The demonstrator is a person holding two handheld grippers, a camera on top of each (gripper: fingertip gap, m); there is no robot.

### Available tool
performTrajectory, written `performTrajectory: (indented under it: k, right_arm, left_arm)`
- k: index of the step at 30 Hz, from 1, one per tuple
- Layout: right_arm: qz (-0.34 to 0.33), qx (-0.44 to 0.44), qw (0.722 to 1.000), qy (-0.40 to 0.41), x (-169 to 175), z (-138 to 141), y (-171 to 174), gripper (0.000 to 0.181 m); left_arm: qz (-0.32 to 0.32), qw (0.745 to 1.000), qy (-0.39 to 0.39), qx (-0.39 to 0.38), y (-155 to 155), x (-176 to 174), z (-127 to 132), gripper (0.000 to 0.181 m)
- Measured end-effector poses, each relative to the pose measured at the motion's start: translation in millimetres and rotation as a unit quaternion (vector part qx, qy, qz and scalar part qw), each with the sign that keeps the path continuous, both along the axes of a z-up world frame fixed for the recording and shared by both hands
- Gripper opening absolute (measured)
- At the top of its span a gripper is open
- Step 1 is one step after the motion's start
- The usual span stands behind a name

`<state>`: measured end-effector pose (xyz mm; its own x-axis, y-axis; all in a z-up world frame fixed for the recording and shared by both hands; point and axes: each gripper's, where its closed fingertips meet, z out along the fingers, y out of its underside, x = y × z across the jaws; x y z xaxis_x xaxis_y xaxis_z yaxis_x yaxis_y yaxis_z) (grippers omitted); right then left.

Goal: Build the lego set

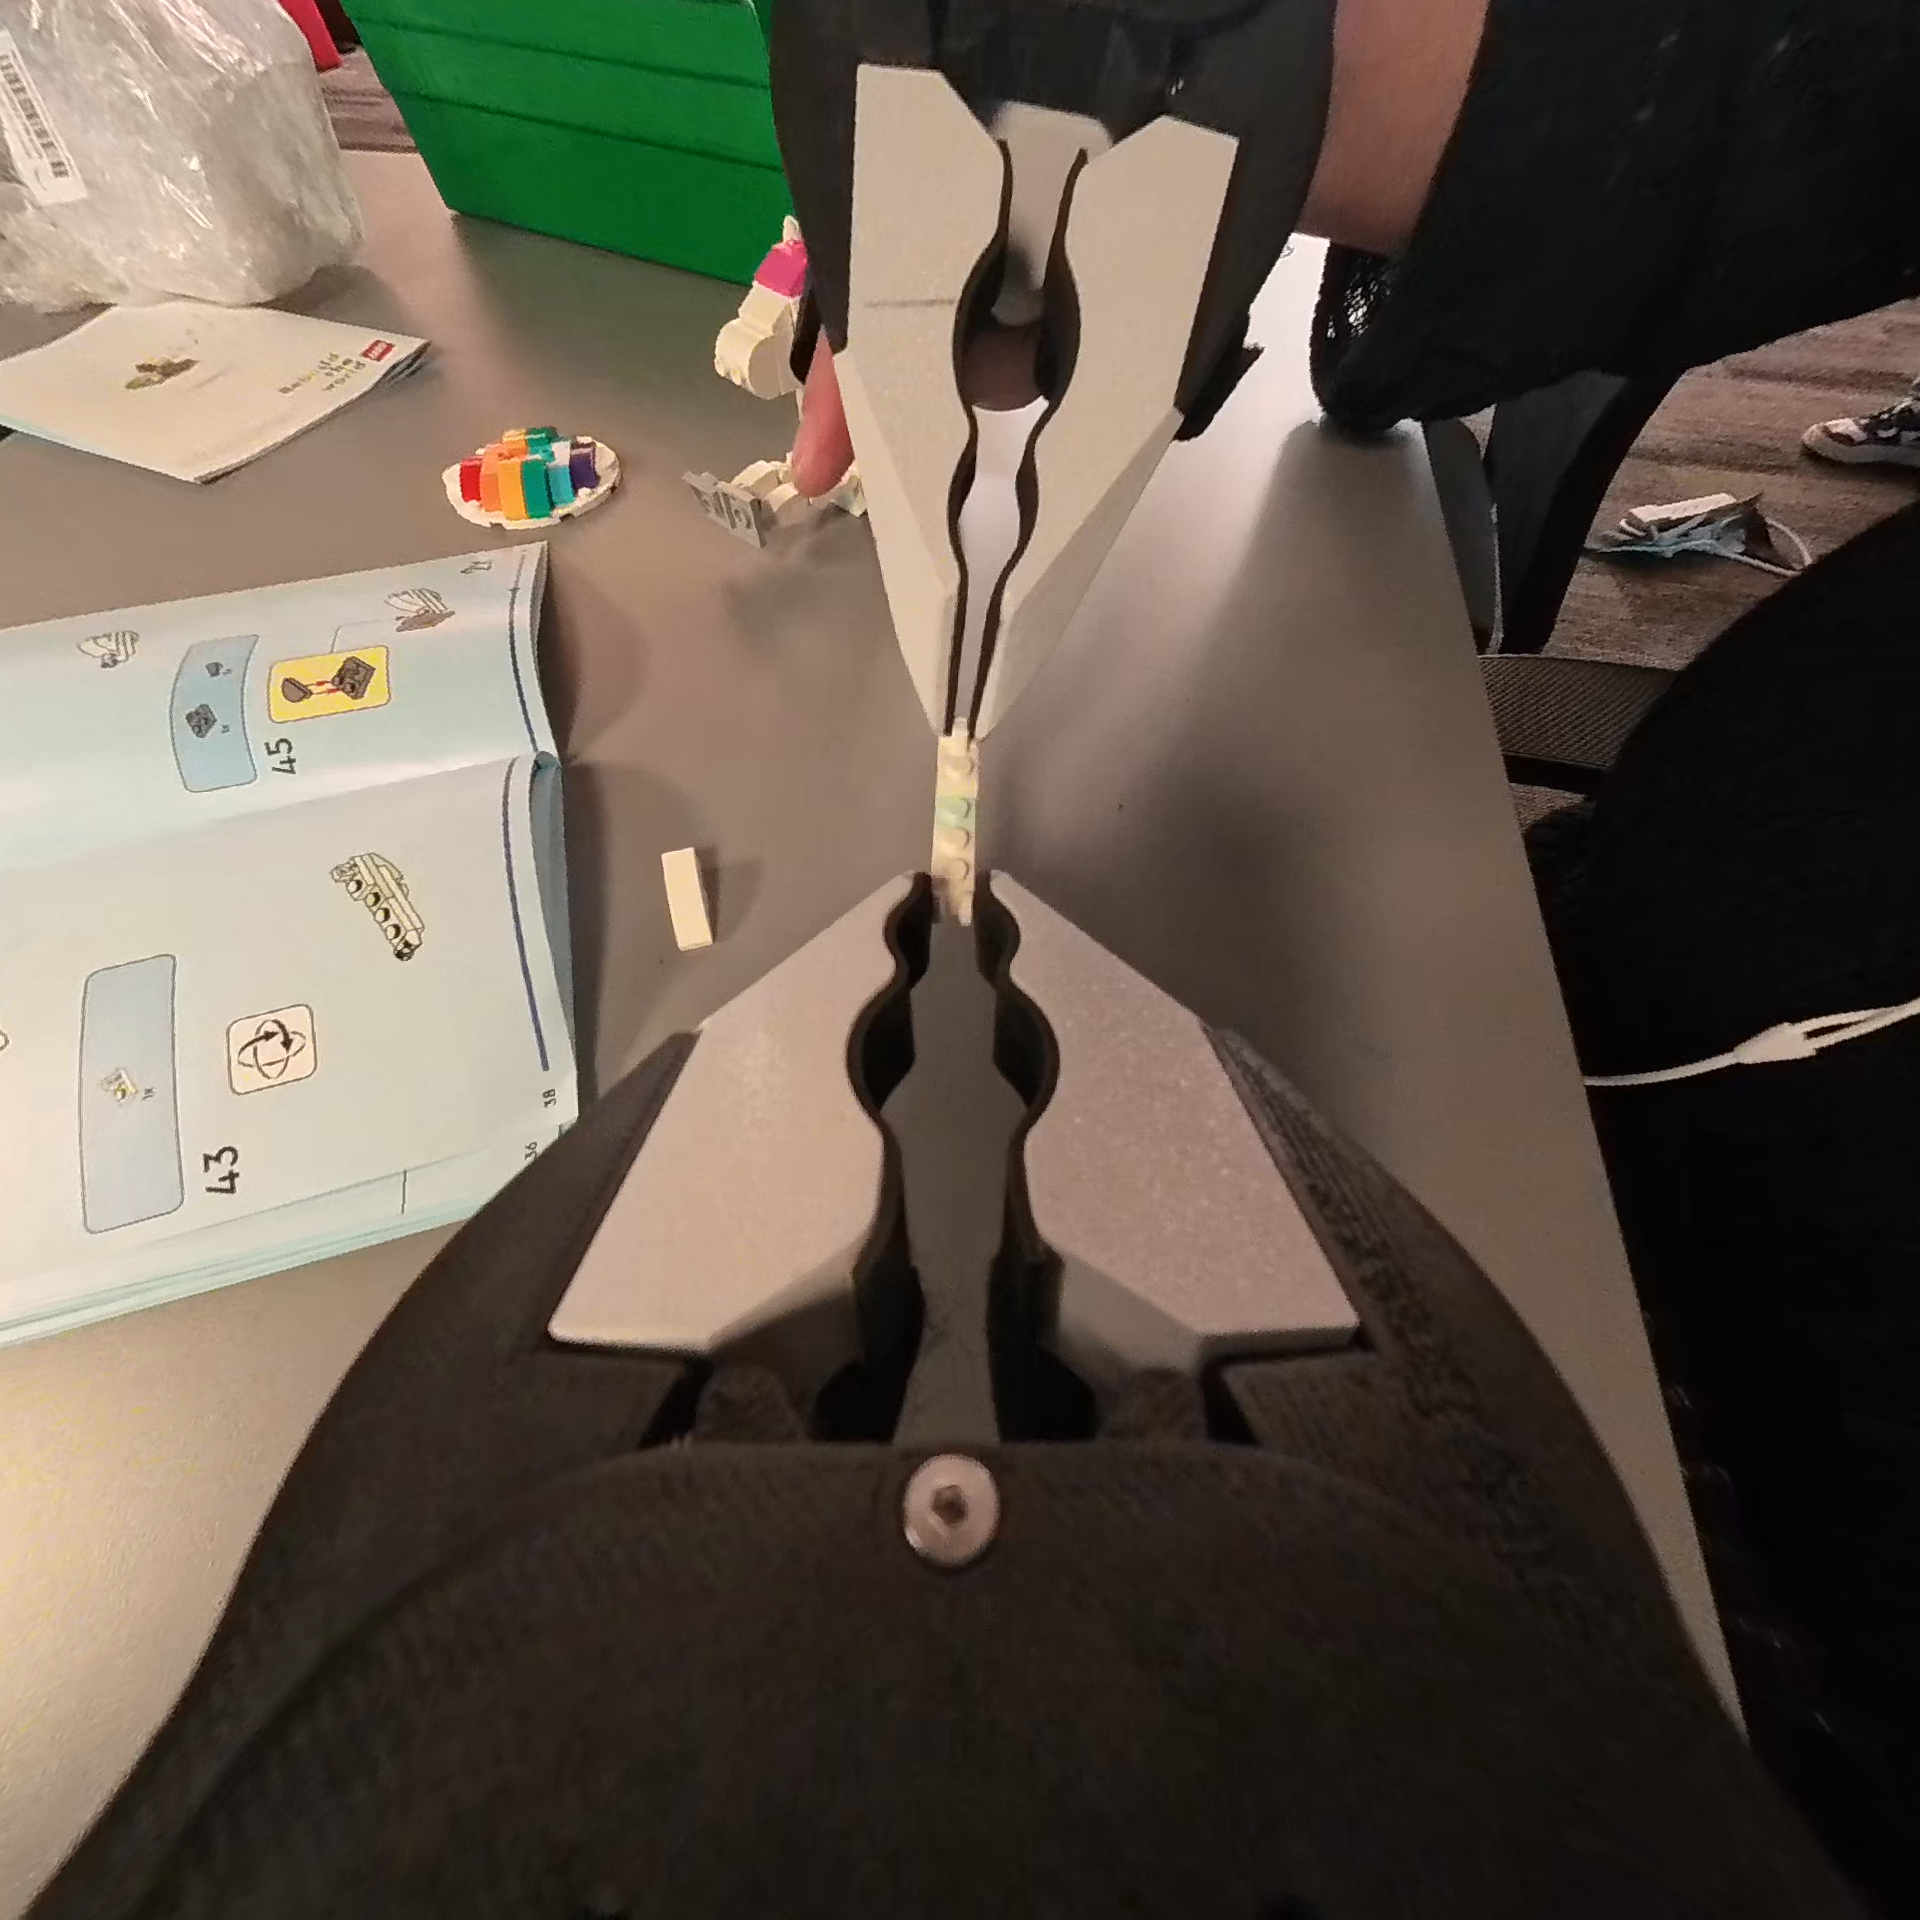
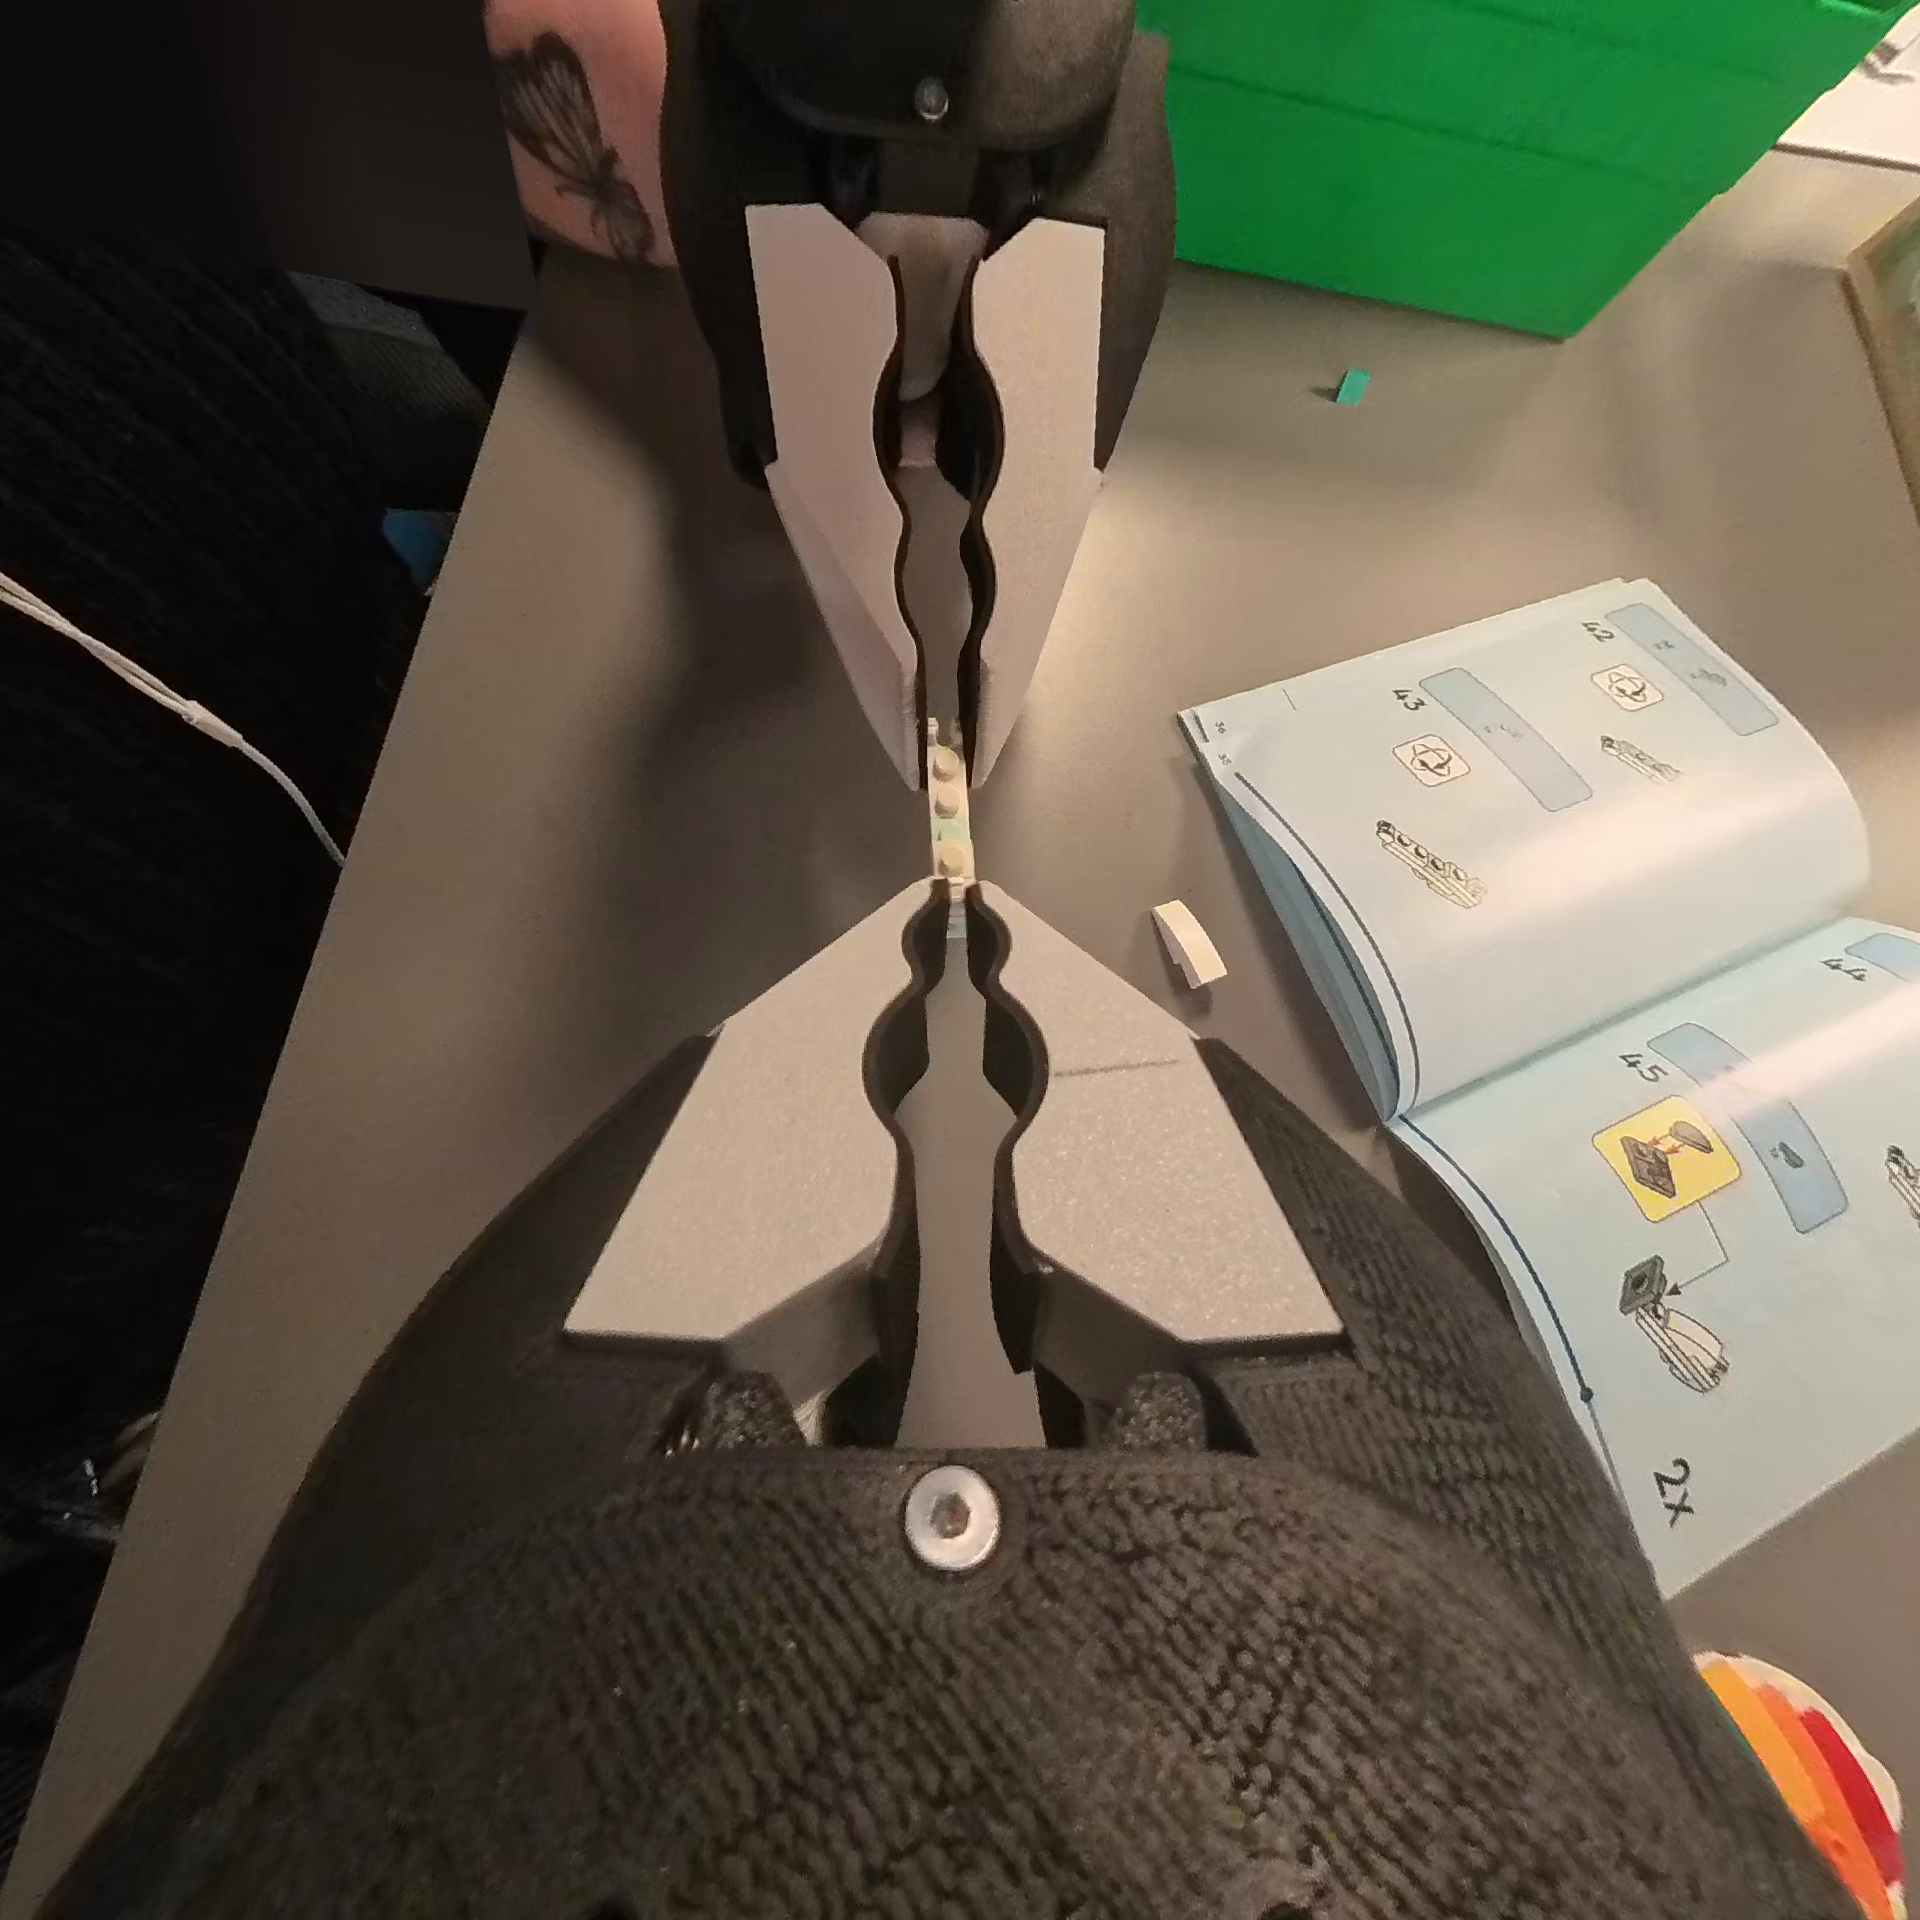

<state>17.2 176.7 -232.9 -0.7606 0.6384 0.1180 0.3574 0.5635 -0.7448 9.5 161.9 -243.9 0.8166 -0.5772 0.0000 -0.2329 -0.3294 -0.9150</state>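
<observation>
A narrow white lego strip (image 1: 957, 821) with studs and a pale green piece hangs above the grey table, held at both ends. My left gripper (image 1: 954, 899) is shut on its near end. My right gripper (image 1: 974, 717) faces it from the far side and is shut on the other end. In the right wrist view the same strip (image 2: 950, 816) runs between my right gripper (image 2: 950, 902) below and the left gripper (image 2: 948, 753) above. A loose white curved brick (image 1: 687, 898) lies on the table beside the open instruction booklet (image 1: 270, 935); it also shows in the right wrist view (image 2: 1190, 943).
A rainbow piece on a white base (image 1: 532, 476), a white and pink figure (image 1: 764, 322), small white and grey parts (image 1: 769, 497), a second booklet (image 1: 208, 384), a plastic bag (image 1: 156, 145) and a green bin (image 1: 592, 114) lie farther off. A teal brick (image 2: 1351, 387) lies near the bin. The table edge (image 1: 1507, 831) is at the right. My left and right fingertips are right by each other. Left tips and right tips are each some 8 cm from the loose white curved brick (image 1: 687, 898). It is also in sight in the right wrist view (image 2: 1185, 940).
</observation>
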Motion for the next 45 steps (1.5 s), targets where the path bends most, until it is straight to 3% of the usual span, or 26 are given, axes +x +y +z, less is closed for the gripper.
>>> performTrajectory:
  k: [1, 45]
  right_arm:
    - [0.000, 0.000, 1.000, 0.000, 0.1, 0.1, 0.0, 0.001]
    - [-0.013, 0.000, 1.000, 0.000, -0.3, -0.4, 3.4, 0.010]
  left_arm:
    - [0.000, 1.000, 0.000, 0.000, -0.1, 0.0, 0.0, 0.007]
    - [-0.001, 1.000, -0.014, -0.014, -0.6, 0.8, -0.3, 0.007]
